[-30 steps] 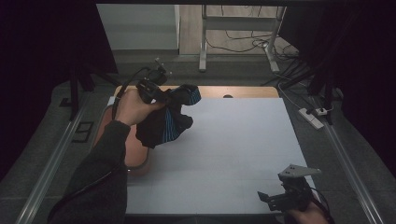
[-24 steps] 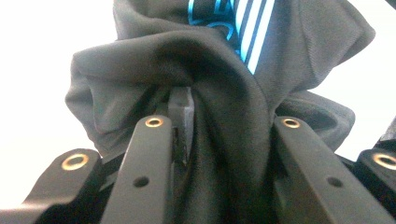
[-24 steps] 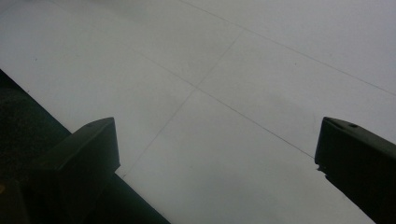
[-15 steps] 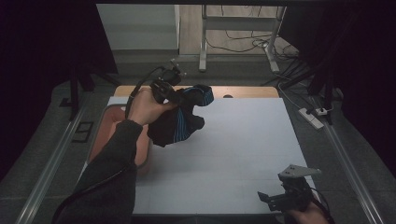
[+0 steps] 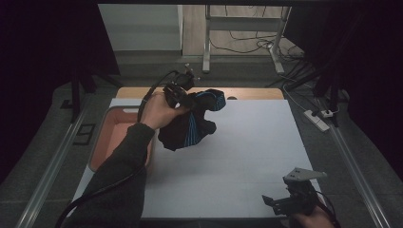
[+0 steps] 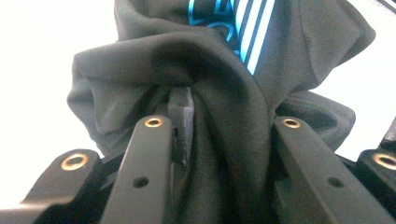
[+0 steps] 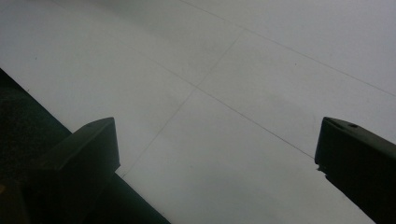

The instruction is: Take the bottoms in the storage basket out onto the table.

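Observation:
A black garment with blue stripes (image 5: pixel 187 126) hangs bunched above the white table sheet (image 5: pixel 247 142), held up by my left gripper (image 5: pixel 183 95), which is shut on a fold of it. In the left gripper view the dark cloth (image 6: pixel 219 88) is pinched between the jaws and drapes over them. My right gripper (image 5: pixel 285 202) rests low at the table's near right corner, open, with nothing between its fingers (image 7: pixel 88 149); bare white sheet (image 7: pixel 233 93) lies ahead of it.
A shallow orange-pink bin (image 5: pixel 116 135) sits at the left edge of the table, partly behind my left forearm. A wooden strip (image 5: pixel 252 93) runs along the far edge. Cables and a power strip (image 5: pixel 317 118) lie on the floor beyond and to the right.
My left gripper has carried the garment to the right and slightly farther away, over the sheet. The right gripper has stayed where it was.

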